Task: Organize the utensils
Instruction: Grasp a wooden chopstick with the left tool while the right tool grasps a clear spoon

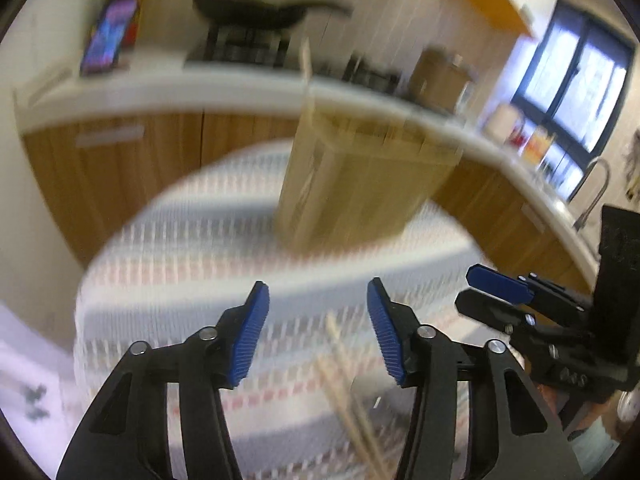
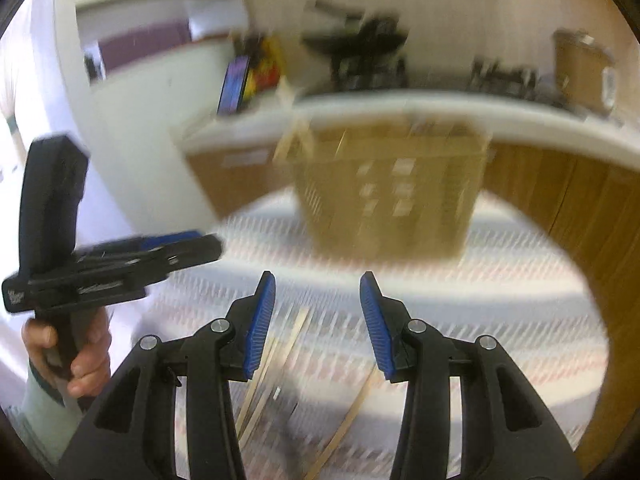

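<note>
Since both views were smeared, I'd have slowed down first. Left gripper [image 1: 318, 328] was released, nothing between its pads, with chopsticks [image 1: 352, 400] lying loose on the table [image 1: 180, 240] just under it. Wooden holder [image 1: 360, 184] stood further back, mid-table. Right gripper [image 2: 318, 320] was also released and empty, more sticks [image 2: 272, 360] below. Best bet: grab one stick mid-length, not a tip.

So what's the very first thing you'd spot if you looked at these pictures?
The pair of blue-padded grippers, the left gripper and the right gripper, both open with nothing between the pads. Right behind them a tall wooden utensil box stands in the middle of the round table's striped cloth. Pale wooden chopsticks lie scattered on the cloth below the grippers.
</note>
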A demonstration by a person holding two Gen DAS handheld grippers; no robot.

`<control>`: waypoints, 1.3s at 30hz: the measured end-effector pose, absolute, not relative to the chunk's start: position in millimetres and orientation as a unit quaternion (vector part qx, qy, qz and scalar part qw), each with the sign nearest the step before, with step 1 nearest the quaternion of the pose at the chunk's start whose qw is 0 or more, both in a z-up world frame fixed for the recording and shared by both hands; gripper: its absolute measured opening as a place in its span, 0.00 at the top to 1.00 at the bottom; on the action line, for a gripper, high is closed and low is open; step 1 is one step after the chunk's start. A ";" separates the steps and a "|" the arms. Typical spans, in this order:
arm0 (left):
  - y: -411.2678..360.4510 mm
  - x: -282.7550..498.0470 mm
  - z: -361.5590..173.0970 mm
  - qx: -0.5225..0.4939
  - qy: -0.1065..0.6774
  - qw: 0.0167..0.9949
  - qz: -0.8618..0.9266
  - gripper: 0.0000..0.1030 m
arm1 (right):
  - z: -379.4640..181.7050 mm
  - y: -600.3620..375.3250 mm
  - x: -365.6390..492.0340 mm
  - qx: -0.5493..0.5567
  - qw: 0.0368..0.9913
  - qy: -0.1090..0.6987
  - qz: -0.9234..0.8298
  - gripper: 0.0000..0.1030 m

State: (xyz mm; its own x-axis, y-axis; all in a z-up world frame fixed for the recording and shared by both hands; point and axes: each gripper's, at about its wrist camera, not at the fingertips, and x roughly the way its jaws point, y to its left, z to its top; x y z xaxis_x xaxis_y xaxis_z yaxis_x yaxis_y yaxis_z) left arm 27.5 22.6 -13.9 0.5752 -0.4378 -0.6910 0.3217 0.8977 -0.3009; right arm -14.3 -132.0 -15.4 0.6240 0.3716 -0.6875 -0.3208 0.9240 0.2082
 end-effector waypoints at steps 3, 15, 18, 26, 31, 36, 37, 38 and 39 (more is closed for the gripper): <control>25.4 32.5 -45.6 -0.088 0.468 0.850 -0.225 0.64 | -40.3 -113.6 -15.7 0.012 0.876 0.440 0.195 0.60; 6.1 27.3 -95.6 -0.077 0.517 0.824 -0.217 0.72 | -91.7 -90.8 -37.4 -0.041 0.842 0.504 0.187 0.64; -3.6 24.8 -95.7 -0.057 0.509 0.835 -0.201 0.73 | -96.0 -85.3 -34.3 -0.063 0.840 0.509 0.177 0.68; -26.7 19.7 -94.3 -0.029 0.491 0.853 -0.173 0.73 | -97.2 -99.1 -33.6 -0.056 0.849 0.511 0.124 0.87; -46.9 19.4 -94.2 0.007 0.483 0.861 -0.157 0.73 | -95.4 -116.6 -30.8 -0.017 0.846 0.523 0.104 0.87; -62.1 16.0 -96.6 0.063 0.469 0.872 -0.127 0.89 | -94.4 -123.1 -32.4 -0.004 0.842 0.530 0.097 0.87; -63.3 16.2 -96.9 0.067 0.467 0.873 -0.125 0.92 | -94.4 -124.1 -32.1 0.000 0.841 0.532 0.098 0.87; -63.0 16.5 -97.0 0.066 0.466 0.873 -0.127 0.92 | -93.4 -127.4 -33.9 0.005 0.840 0.534 0.099 0.87; -61.5 16.8 -97.0 0.063 0.467 0.872 -0.132 0.93 | -93.3 -129.9 -31.8 0.017 0.837 0.537 0.102 0.87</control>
